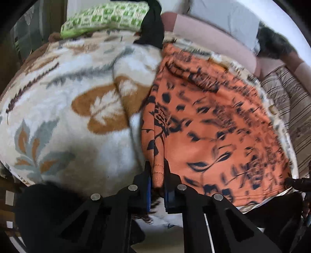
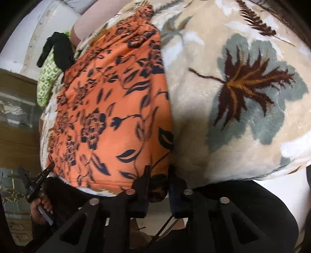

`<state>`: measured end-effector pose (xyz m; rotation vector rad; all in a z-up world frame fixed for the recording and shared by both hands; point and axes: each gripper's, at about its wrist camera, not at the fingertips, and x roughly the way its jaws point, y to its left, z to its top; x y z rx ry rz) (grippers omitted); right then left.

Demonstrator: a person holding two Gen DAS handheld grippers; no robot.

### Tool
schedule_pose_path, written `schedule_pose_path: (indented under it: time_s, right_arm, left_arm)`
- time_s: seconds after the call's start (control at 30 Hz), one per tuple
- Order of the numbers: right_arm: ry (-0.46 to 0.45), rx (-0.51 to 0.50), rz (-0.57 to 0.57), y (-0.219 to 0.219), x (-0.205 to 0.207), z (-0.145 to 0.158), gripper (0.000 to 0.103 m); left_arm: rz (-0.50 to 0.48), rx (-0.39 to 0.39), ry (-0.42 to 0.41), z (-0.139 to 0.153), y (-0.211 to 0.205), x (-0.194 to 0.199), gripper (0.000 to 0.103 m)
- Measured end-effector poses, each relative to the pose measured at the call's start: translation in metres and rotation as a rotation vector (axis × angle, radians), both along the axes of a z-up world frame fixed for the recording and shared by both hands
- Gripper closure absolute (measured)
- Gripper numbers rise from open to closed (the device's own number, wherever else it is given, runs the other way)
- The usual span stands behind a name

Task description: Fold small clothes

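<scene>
Orange, dark-flowered garment (image 1: 210, 120) spread across a plush leaf-patterned blanket (image 1: 64, 109) on the bed, near edge at the blanket's front lip. Left gripper (image 1: 157, 175) pressed together on a bunched fold at the garment's left near corner, cloth standing up between the pads. Right gripper (image 2: 158, 181) likewise closed on the right near corner (image 2: 157, 175), a dark-printed scrap of the same fabric pinched between the fingers. Soft, thin and limp by the look of the wrinkles and the way the hem gathers into a rope under the pinch; probably light, no stiffness to carry a crease alone. Likely to sag in the middle if lifted by two corners, and to drag on the fuzzy pile beneath rather than slide. Best held as now, at the two near corners along one hem, kept taut between the hands so the edge stays straight. Green-checked cloth (image 1: 105, 17) and a black piece (image 1: 153, 27) well apart at the far side.
</scene>
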<state>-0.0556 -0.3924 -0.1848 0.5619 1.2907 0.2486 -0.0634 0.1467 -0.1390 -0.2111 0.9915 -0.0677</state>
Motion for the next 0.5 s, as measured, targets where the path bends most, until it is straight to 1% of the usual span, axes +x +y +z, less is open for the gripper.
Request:
schedule_pose_path:
  time_s: [0.07, 0.1, 0.13, 0.2, 0.23, 0.27, 0.3, 0.33, 0.4, 0.43, 0.5]
  right_arm:
    - [-0.058, 0.084, -0.027, -0.005, -0.003, 0.019, 0.090]
    - [-0.077, 0.105, -0.035, -0.006, -0.003, 0.025, 0.090]
    - [-0.096, 0.125, -0.043, -0.008, -0.003, 0.030, 0.090]
    - [-0.077, 0.120, -0.043, -0.008, 0.000, 0.021, 0.090]
    - [-0.041, 0.123, -0.046, -0.008, 0.003, 0.009, 0.090]
    - [0.000, 0.125, -0.053, -0.008, 0.005, -0.004, 0.090]
    - [0.014, 0.135, -0.062, -0.008, 0.004, -0.011, 0.090]
    - [0.003, 0.164, -0.073, -0.009, 0.002, -0.010, 0.090]
    - [-0.028, 0.182, -0.075, -0.010, 0.000, -0.004, 0.090]
    - [-0.033, 0.181, -0.072, -0.011, 0.000, -0.003, 0.090]
    - [-0.003, 0.190, -0.081, -0.013, 0.002, -0.011, 0.090]
  left_arm:
    - [-0.005, -0.012, -0.055, 0.016, 0.000, -0.003, 0.093]
    - [-0.004, -0.010, -0.062, 0.017, -0.001, -0.003, 0.093]
    - [-0.006, -0.010, -0.051, 0.015, -0.001, 0.001, 0.093]
    - [0.008, -0.003, 0.045, -0.009, 0.000, 0.011, 0.093]
    - [0.016, -0.009, 0.073, -0.016, 0.001, 0.013, 0.093]
    - [0.019, -0.011, 0.075, -0.019, 0.002, 0.012, 0.093]
    - [0.018, -0.014, 0.062, -0.016, 0.002, 0.010, 0.093]
    - [0.010, -0.018, 0.040, -0.011, 0.002, 0.009, 0.093]
    - [-0.009, 0.006, 0.025, -0.009, -0.001, 0.010, 0.093]
    - [-0.012, 0.012, 0.043, -0.012, -0.002, 0.013, 0.093]
    - [0.003, -0.011, 0.069, -0.016, 0.000, 0.016, 0.093]
